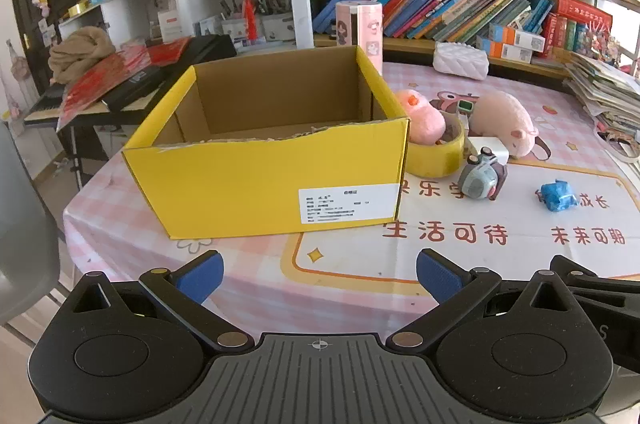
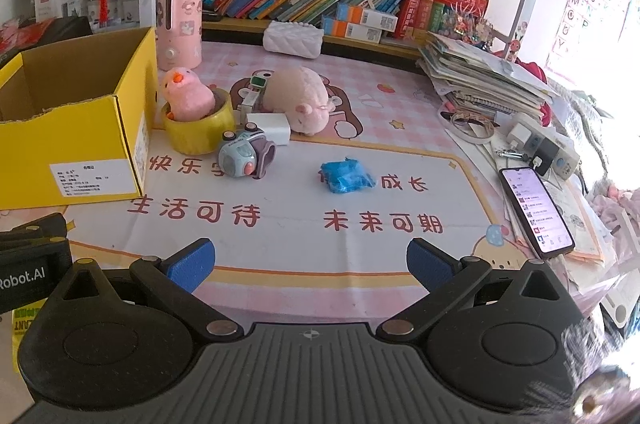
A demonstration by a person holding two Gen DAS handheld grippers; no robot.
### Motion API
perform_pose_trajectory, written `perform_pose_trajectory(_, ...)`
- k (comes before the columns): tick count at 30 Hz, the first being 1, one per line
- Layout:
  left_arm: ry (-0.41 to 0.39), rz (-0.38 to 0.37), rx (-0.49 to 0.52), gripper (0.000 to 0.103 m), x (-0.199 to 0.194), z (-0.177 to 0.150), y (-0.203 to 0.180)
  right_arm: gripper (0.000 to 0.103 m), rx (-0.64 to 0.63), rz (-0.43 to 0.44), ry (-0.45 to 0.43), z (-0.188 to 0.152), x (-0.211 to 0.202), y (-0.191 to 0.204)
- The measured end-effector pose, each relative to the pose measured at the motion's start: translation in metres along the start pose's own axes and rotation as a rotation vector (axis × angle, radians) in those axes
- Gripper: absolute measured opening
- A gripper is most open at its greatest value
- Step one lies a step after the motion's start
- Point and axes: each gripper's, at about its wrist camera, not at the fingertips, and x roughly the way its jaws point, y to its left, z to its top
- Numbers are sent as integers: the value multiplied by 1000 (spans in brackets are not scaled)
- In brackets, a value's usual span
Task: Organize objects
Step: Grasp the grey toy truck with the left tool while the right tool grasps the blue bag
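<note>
An open yellow cardboard box [image 1: 264,180] [image 2: 76,128] stands empty on the pink tablecloth. Right of it a pink chick plush [image 2: 186,96] [image 1: 424,118] sits in a yellow tape roll [image 2: 200,132] [image 1: 436,156]. A small toy camera [image 2: 244,156] [image 1: 480,178], a white block [image 2: 270,128], a pink pig plush [image 2: 300,100] [image 1: 504,124] and a crumpled blue packet [image 2: 346,176] [image 1: 558,196] lie nearby. My left gripper [image 1: 320,276] is open in front of the box. My right gripper [image 2: 310,264] is open, well short of the blue packet.
A pink cylinder [image 2: 180,24] and a white quilted pouch [image 2: 294,38] stand at the back. A lit phone [image 2: 536,210], chargers and a paper stack [image 2: 480,76] crowd the right side. Bookshelves run behind. The left gripper's body [image 2: 28,264] shows at the right wrist view's left edge.
</note>
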Motion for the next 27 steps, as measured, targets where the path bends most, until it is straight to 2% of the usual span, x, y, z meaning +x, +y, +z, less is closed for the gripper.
perform_pose_trajectory(7,-11,5,7,103,1,1,-6,103,5,6,4,-1,4,-4)
perform_pose_trajectory(14,15,8,2,103,8,7,-17,103,-3,14,7,4,12,-11)
perform_pose_trajectory(27,23,-12,-12,103,26,27,-55,98,-3,62,-20,27,42,-48)
